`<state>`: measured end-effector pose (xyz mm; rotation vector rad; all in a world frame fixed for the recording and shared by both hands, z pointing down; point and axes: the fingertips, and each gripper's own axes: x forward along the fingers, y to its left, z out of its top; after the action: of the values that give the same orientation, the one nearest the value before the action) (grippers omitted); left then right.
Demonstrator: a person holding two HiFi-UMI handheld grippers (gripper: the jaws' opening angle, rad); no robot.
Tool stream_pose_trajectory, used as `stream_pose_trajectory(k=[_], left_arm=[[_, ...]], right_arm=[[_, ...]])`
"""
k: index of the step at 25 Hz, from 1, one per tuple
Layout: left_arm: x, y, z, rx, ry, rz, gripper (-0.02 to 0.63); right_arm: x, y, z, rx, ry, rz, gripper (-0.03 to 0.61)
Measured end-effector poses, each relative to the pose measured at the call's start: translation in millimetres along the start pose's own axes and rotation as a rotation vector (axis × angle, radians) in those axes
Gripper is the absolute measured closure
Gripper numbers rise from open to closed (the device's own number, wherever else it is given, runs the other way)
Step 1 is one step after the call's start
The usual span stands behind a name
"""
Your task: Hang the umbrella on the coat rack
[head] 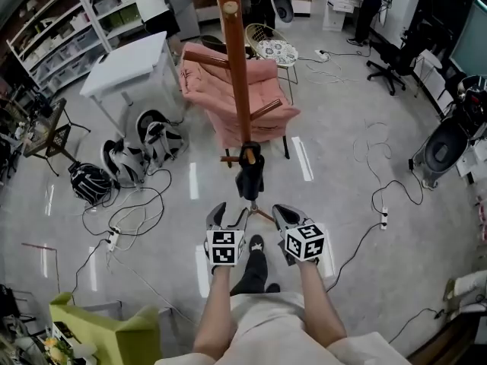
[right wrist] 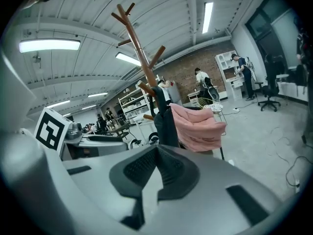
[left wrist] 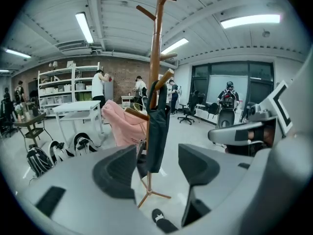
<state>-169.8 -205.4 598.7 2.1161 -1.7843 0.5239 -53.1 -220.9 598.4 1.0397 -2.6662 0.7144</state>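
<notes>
While the person stands with both arms held out low, a cluster of black-and-white bags [head: 125, 162] lies on the grey floor [head: 342, 150] at the far left, with loose cables [head: 133, 207] trailing near them. The left tongs [head: 228, 214] are held near the person's body with their jaws spread apart and nothing between them. In the left gripper view the gap frames the rack's foot farther off, well clear of the pads [left wrist: 115, 173].

Just beyond, in the middle, stands the wooden coat rack [head: 237, 59]. The dark folded umbrella [head: 249, 175] hangs from one of its low pegs, close against the pole, with its tip above the splayed legs. It touches neither tool. A pink chair [head: 228, 90] sits behind the pole on the far side. The person's black shoe [head: 256, 243] shows on the floor between the two tools.

To the right, the right tongs [head: 277, 210] are level with the left pair, their jaws pressed together with nothing in them. The right gripper view shows the pads meeting. Farther right, a black office chair [head: 388, 59] stands well apart.
</notes>
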Motion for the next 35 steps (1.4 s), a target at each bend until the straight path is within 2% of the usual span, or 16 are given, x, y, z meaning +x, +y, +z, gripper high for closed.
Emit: stream_pose_trajectory(k=[14, 22, 25, 29, 35], left_arm=[[-31, -6, 8, 0.0, -0.128, -0.042, 0.394], [-42, 2, 5, -0.02, -0.146, 0.012, 0.503], [-44, 6, 7, -0.028, -0.152, 0.029, 0.575], [-45, 7, 7, -0.034, -0.157, 0.03, 0.606], [-48, 8, 11, -0.044, -0.179, 0.01, 0.607]], right_arm=[[-18, 12, -16, -0.01, -0.012, -0.036, 0.575], [-26, 11, -17, 0.013, -0.019, -0.066, 0.575], [-26, 12, -16, -0.002, -0.015, -0.065, 0.575], [-25, 14, -16, -0.003, -0.019, -0.056, 0.575], [-21, 20, -17, -0.014, -0.013, -0.04, 0.575]])
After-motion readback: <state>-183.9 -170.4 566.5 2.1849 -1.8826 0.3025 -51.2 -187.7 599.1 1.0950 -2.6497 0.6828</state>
